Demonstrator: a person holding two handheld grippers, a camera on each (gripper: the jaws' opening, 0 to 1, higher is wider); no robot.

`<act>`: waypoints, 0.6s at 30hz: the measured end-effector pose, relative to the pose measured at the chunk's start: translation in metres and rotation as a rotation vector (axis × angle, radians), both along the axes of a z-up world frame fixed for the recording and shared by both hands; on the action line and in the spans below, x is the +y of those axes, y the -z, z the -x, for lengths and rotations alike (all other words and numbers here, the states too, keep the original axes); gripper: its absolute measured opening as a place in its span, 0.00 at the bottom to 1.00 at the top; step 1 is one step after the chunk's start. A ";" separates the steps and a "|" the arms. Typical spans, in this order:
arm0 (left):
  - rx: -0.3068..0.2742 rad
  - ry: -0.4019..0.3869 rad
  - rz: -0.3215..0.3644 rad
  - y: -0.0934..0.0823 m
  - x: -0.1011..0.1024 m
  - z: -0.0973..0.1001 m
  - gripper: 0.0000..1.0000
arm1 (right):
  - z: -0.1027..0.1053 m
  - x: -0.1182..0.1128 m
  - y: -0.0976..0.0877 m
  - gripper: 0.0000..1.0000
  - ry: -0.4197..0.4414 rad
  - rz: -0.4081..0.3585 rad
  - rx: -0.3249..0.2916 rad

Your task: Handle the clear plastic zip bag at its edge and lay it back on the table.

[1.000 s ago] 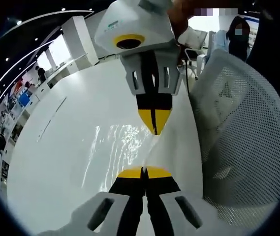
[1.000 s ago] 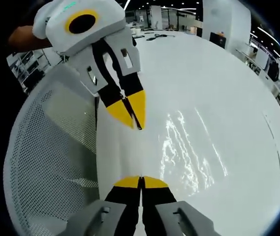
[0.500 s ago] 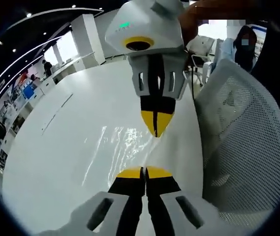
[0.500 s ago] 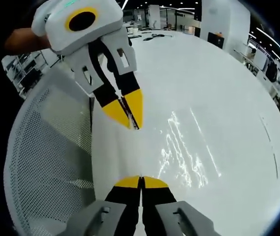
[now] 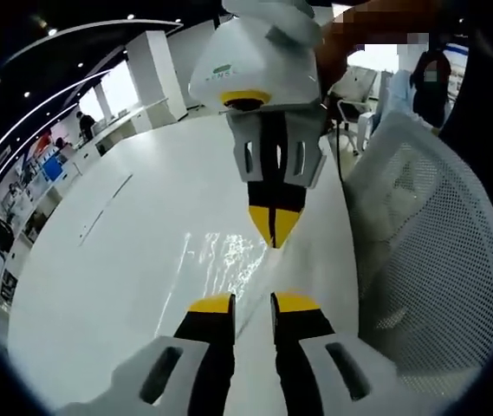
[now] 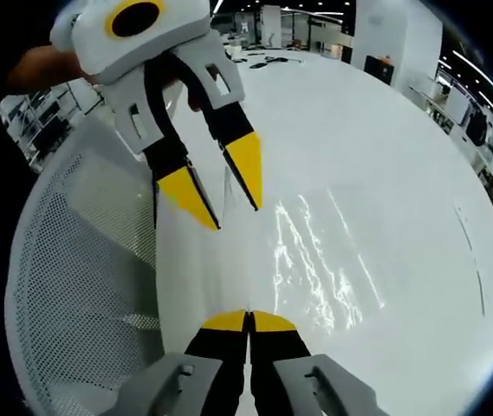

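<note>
**Q:** Where is the bag, and what is in it?

**A:** The bag (image 5: 216, 260) lies flat on the white table (image 5: 99, 260), near the table's side edge, between the two grippers. It is clear film, told mostly by streaks of glare and faint creases. Whether it holds anything cannot be told.

**Q:** How do the grippers stand?

**A:** In the left gripper view, the left gripper (image 5: 252, 303) has its yellow-tipped jaws parted by a narrow gap, nothing between them, just over the bag's near edge. The right gripper view shows the same left gripper (image 6: 220, 195) from the front, jaws spread and holding nothing. The right gripper (image 6: 248, 319) has its jaws pressed together. From the other side its tips (image 5: 274, 234) come to a point at the bag's far edge. Whether film is caught between them cannot be told.

**Q:** What room is there around it?

**A:** The two grippers face each other along the table edge, near but apart. A white mesh chair (image 5: 437, 260) stands just beside that edge, close to both. Away from the chair, the tabletop runs wide and bare beyond the bag (image 6: 315, 260). Small dark items sit at its far end (image 6: 272, 59), well apart.
</note>
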State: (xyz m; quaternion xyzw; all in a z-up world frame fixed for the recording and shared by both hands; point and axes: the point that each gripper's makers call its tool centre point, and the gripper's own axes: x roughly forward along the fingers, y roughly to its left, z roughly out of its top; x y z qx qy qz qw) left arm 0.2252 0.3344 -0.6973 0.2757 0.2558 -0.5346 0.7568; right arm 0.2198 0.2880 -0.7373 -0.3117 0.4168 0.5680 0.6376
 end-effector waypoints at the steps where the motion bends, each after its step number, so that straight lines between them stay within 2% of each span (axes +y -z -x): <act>1: -0.002 0.006 0.001 -0.001 -0.001 0.001 0.14 | 0.000 0.000 0.000 0.00 -0.002 0.000 -0.001; 6: -0.023 0.053 0.016 -0.009 -0.012 0.007 0.12 | -0.002 0.002 -0.004 0.00 -0.004 0.003 -0.010; 18: -0.044 0.090 -0.028 -0.003 -0.015 0.008 0.13 | -0.009 0.014 -0.016 0.00 -0.012 -0.016 -0.032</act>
